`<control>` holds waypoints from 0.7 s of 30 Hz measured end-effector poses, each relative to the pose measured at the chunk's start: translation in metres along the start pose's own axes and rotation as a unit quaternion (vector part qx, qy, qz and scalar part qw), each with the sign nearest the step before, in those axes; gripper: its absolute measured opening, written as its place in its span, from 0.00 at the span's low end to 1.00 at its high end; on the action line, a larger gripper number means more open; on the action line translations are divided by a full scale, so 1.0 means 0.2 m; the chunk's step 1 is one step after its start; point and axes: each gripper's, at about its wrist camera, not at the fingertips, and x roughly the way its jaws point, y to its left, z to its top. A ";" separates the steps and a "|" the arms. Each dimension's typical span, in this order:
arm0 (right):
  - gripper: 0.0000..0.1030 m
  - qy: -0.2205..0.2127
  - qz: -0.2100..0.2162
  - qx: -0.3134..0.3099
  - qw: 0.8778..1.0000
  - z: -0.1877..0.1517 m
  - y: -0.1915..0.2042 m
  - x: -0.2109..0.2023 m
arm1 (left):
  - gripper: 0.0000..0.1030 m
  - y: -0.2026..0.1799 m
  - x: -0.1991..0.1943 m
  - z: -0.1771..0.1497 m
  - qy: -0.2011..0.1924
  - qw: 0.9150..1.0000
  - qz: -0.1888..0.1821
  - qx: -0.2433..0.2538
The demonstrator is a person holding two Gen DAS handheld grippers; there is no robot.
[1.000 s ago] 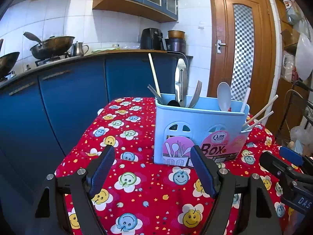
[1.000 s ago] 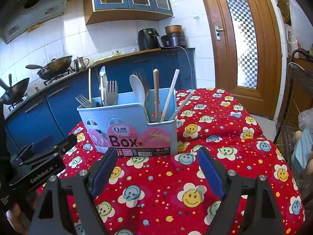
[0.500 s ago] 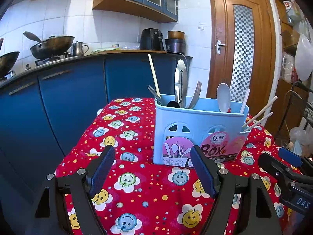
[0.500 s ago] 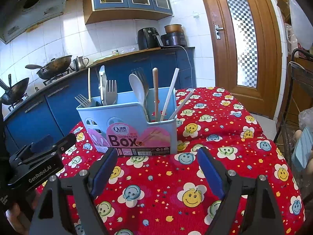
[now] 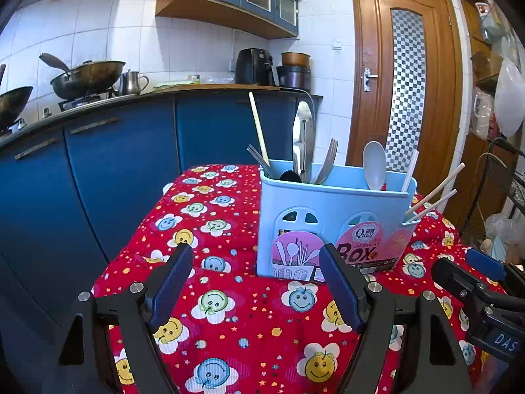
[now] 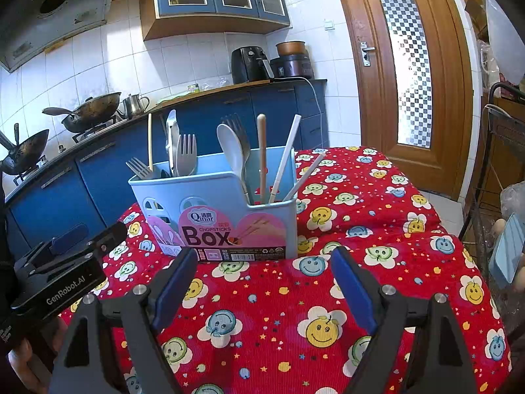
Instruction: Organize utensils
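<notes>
A light blue utensil box (image 5: 331,220) (image 6: 216,210) with a pink "Box" label stands on the red smiley-patterned tablecloth (image 5: 249,321) (image 6: 361,236). Forks (image 6: 185,154), a white spoon (image 5: 374,165) (image 6: 229,147), a metal utensil (image 5: 302,138) and chopsticks (image 6: 261,157) stand upright in it. My left gripper (image 5: 256,279) hovers in front of the box, open and empty. Open too, my right gripper (image 6: 264,282) is just short of the box's front, nothing between its fingers. Each gripper shows at the other view's edge.
Blue kitchen cabinets (image 5: 115,164) with a counter carry woks (image 5: 87,77), a kettle and an air fryer (image 6: 247,65) behind the table. A wooden door (image 5: 403,82) stands at the back right. A metal rack and plastic bags (image 5: 502,203) crowd the right side.
</notes>
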 end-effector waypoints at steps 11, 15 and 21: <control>0.83 0.000 0.000 0.000 1.000 0.00 0.00 0.00 | 0.78 0.00 0.00 0.00 -0.001 1.000 -0.001 0.000; 0.83 0.000 0.000 0.000 1.000 0.00 0.00 0.00 | 0.78 0.00 0.00 0.00 -0.001 1.000 -0.001 0.001; 0.83 0.000 0.000 0.000 1.000 0.00 0.00 0.00 | 0.78 0.00 0.00 0.01 -0.001 1.000 0.000 0.002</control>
